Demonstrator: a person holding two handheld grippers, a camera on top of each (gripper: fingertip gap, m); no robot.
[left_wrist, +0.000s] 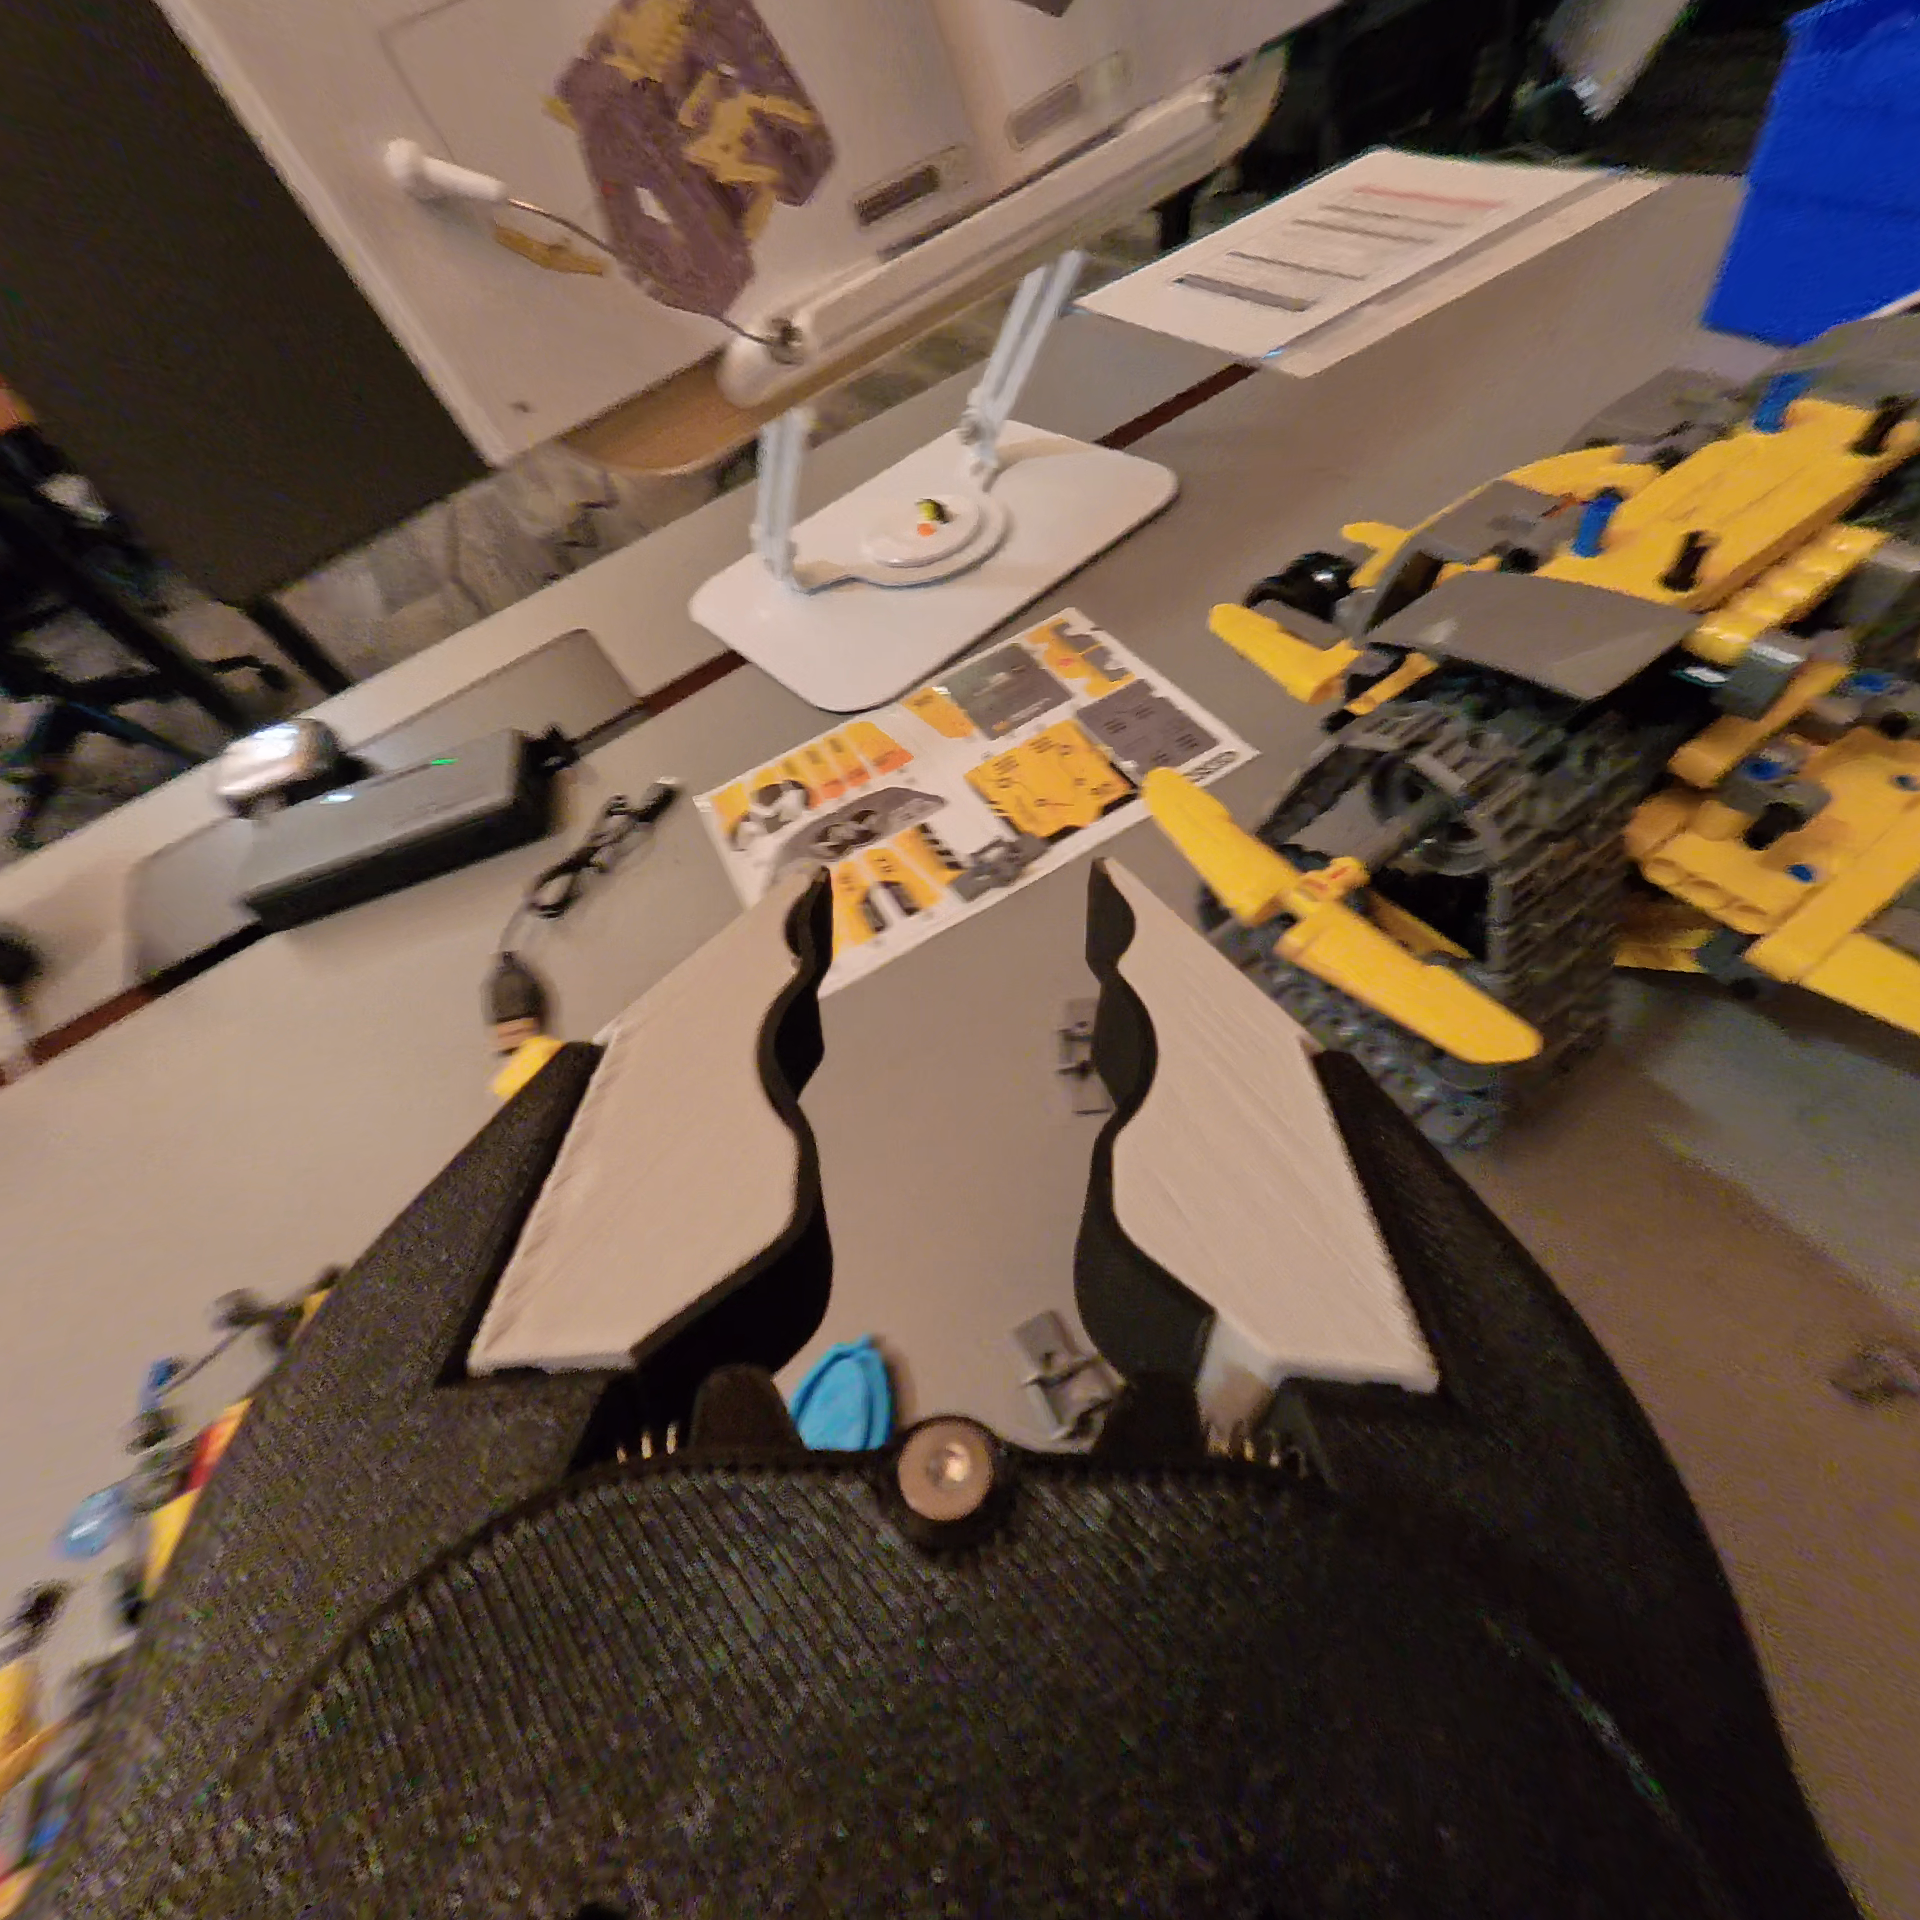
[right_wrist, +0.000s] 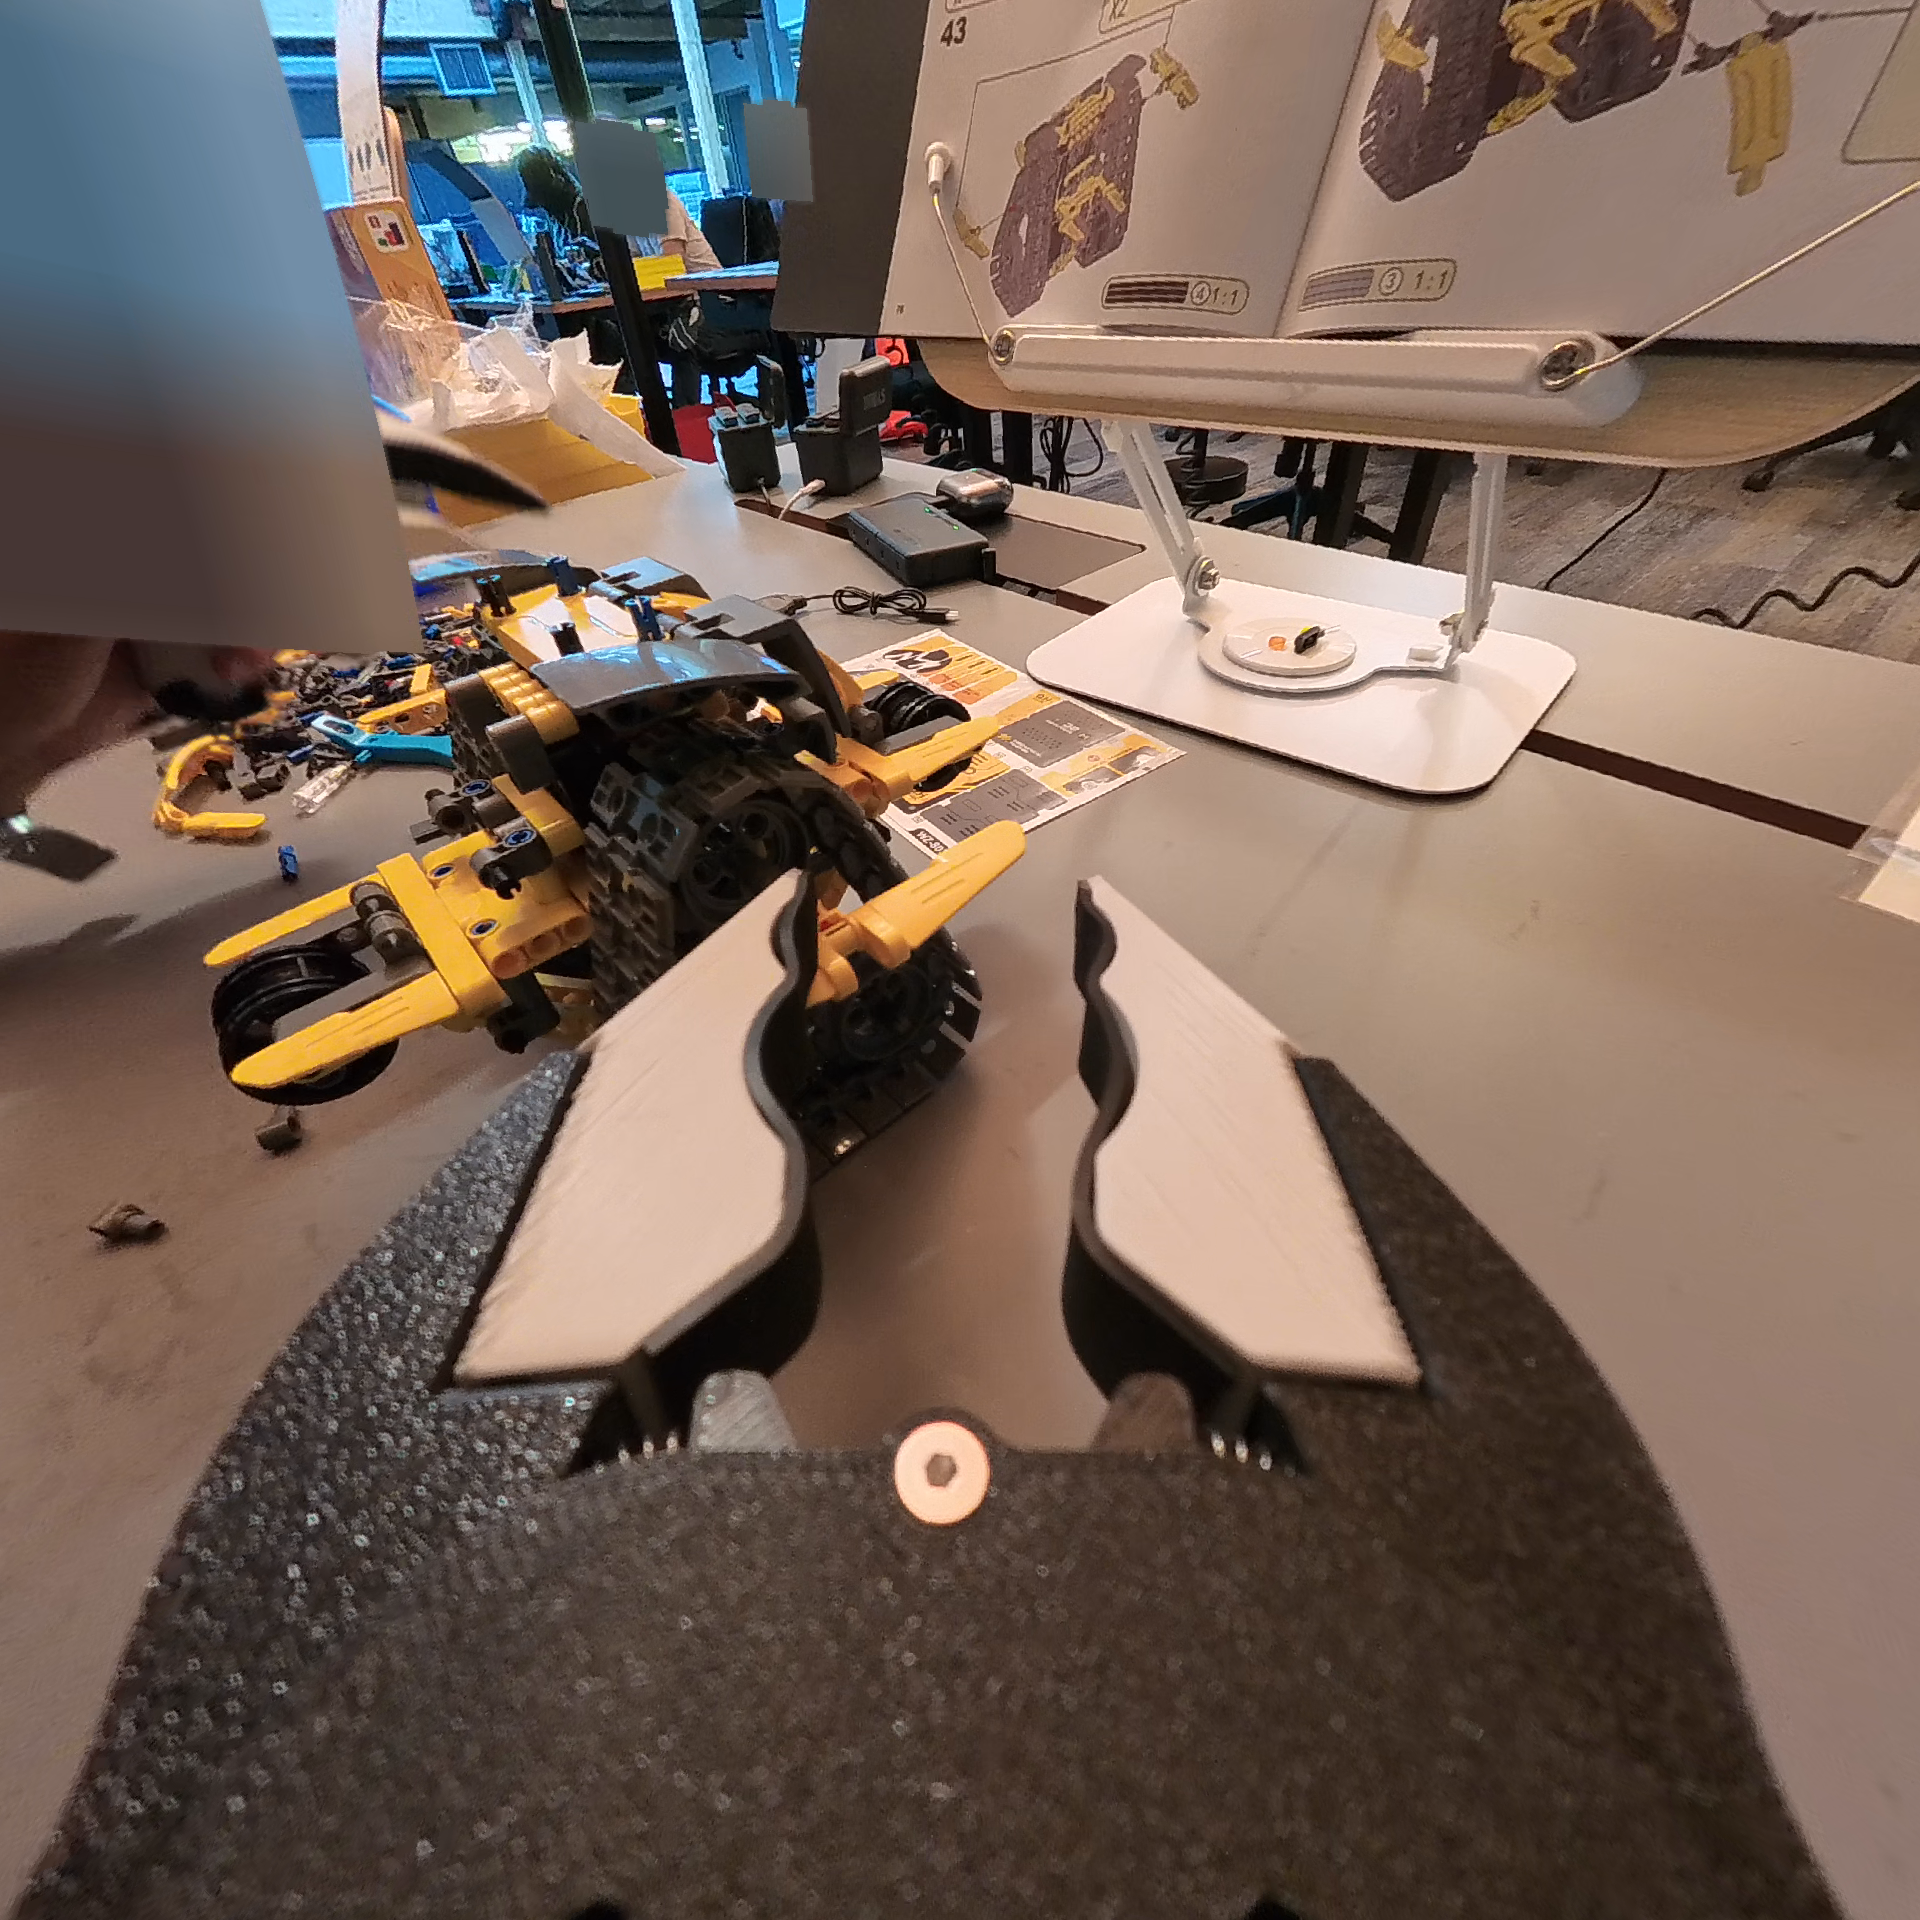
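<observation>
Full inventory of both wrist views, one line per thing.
brick vehicle: 1, yellow and dark grey, on table, just beyond right tongs' left finger
sticker sheet: 1, yellow-grey, flat before stand base
book stand: 1, white, holds open instruction booklet
black box: 1, green light, far left
cable: 1, black, beside box
loose bricks: many, mixed colours, behind vehicle
table: 1, grey
left tongs: open, empty
right tongs: open, empty

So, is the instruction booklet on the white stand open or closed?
Open. In the right wrist view the instruction booklet shows two facing pages with a fold between them, propped on the white stand, with thin wire arms holding the pages.
</observation>
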